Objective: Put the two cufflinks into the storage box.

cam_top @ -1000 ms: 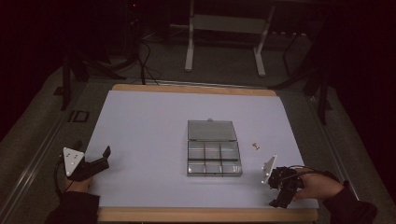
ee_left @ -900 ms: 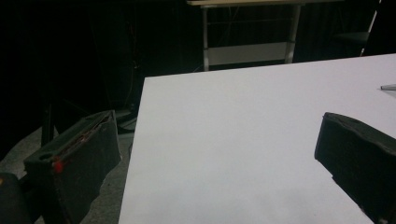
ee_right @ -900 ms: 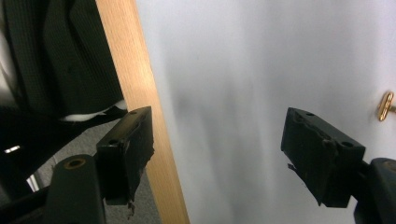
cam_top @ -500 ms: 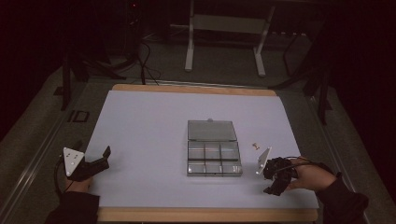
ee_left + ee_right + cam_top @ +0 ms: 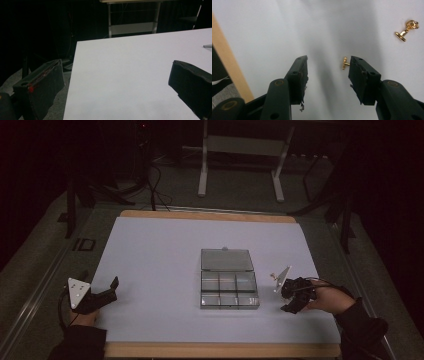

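Observation:
A clear plastic compartment box [image 5: 229, 291] lies at the table's middle with its lid [image 5: 225, 259] folded flat behind it. My right gripper [image 5: 291, 299] is just right of the box, tipped down over the white table; it stands open [image 5: 328, 62]. A small gold cufflink [image 5: 345, 63] lies on the table touching the tip of the right-hand jaw, outside the gap. A second gold cufflink [image 5: 406, 30] lies farther off at the upper right. My left gripper [image 5: 100, 282] rests near the table's left front edge, jaws wide open [image 5: 117, 82] and empty.
The white table top [image 5: 160, 255] has a wooden rim [image 5: 227, 62] close to my right gripper. Beyond the far edge stand a metal frame [image 5: 240, 145] and cables on the dark floor.
My right gripper has moved left and away from the front edge, towards the box's right side, and now points down over the cufflinks. The left gripper has stayed put.

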`<move>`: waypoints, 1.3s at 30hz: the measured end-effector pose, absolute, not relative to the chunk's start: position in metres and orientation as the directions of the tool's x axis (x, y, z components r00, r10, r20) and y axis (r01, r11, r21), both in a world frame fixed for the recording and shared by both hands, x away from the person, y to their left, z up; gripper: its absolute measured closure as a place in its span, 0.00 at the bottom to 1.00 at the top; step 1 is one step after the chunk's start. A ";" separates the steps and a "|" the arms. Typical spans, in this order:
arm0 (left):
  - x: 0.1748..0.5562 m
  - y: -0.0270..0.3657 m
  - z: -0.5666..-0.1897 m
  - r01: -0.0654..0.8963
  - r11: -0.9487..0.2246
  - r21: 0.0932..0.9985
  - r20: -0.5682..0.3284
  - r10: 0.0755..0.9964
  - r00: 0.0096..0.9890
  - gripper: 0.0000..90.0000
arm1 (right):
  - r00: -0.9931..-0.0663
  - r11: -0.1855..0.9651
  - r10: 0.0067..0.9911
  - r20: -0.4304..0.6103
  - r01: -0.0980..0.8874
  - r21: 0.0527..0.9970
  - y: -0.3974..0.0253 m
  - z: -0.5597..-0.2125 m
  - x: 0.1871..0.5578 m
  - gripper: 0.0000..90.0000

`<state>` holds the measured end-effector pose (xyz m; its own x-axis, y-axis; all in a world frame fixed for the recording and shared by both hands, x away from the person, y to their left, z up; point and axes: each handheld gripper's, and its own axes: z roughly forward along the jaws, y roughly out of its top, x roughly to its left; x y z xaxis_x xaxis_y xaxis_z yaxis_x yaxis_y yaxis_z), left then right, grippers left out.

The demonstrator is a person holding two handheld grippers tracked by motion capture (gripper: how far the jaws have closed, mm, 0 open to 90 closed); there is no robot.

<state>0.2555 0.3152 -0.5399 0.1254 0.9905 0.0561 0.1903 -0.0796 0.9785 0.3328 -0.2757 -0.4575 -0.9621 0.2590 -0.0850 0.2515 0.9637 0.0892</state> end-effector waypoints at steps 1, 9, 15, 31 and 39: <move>0.255 0.315 -0.540 0.190 -0.080 0.979 0.056 0.990 0.126 0.00 | -0.961 0.963 0.263 -0.091 0.255 0.089 -0.276 -0.458 0.335 0.55; 0.256 0.315 -0.540 0.190 -0.081 0.978 0.057 0.990 0.127 0.00 | -0.948 0.949 0.311 -0.062 0.306 0.075 -0.283 -0.469 0.353 0.54; 0.256 0.315 -0.540 0.190 -0.082 0.978 0.058 0.990 0.128 0.00 | -0.940 0.941 0.338 -0.041 0.336 0.049 -0.286 -0.479 0.364 0.54; 0.256 0.314 -0.540 0.189 -0.085 0.978 0.062 0.990 0.128 0.00 | -0.931 0.931 0.365 -0.010 0.365 0.002 -0.287 -0.494 0.376 0.66; 0.255 0.314 -0.540 0.188 -0.086 0.978 0.062 0.990 0.128 0.00 | -0.935 0.935 0.355 -0.011 0.355 -0.020 -0.284 -0.494 0.376 0.74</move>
